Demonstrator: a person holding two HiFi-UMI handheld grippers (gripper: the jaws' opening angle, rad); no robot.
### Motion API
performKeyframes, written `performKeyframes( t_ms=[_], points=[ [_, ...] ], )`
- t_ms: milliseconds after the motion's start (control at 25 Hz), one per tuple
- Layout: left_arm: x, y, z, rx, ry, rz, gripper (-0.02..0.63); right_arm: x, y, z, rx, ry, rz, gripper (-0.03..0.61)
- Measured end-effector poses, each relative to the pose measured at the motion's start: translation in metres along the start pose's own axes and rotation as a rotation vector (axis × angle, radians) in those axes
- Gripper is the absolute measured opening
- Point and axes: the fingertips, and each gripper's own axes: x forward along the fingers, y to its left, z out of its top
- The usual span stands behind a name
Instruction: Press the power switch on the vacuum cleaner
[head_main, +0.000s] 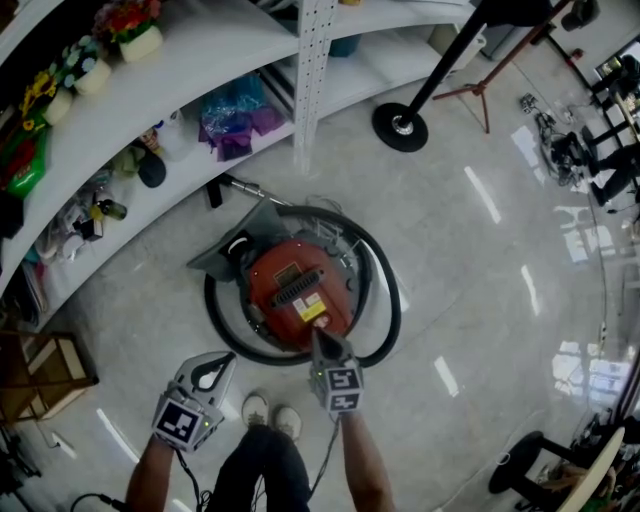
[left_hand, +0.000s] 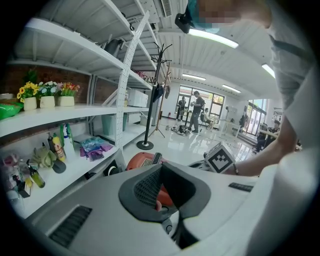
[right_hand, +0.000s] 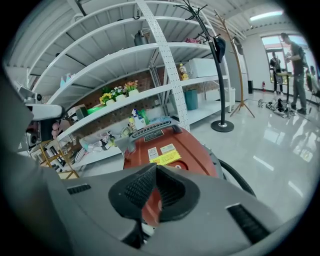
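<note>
**Q:** Left side, pls?
**A:** Left gripper (head_main: 222, 362) hung over the floor (head_main: 470, 300), near-left of the unit and apart from it. Jaws clenched tip to tip, nothing btwn.
**Q:** Posn of the unit?
**A:** Vacuum cleaner (head_main: 290, 280), red body, sat on the floor just in front of the white shelving (head_main: 200, 90). Black hose (head_main: 392, 300) looped round it.
**Q:** Right side?
**A:** Right gripper (head_main: 318, 336) had jaws closed and empty, tips over the body's near edge by the yellow label (head_main: 312, 310). Contact not confirmable.
</note>
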Motion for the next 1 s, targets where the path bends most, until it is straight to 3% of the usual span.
performKeyframes(
  t_ms=[1000],
  points=[
    [0.000, 0.002, -0.014, -0.034, 0.023, 0.013, 0.006, 0.003, 0.001, 0.000, -0.017, 0.022, -0.007, 0.012]
  ],
)
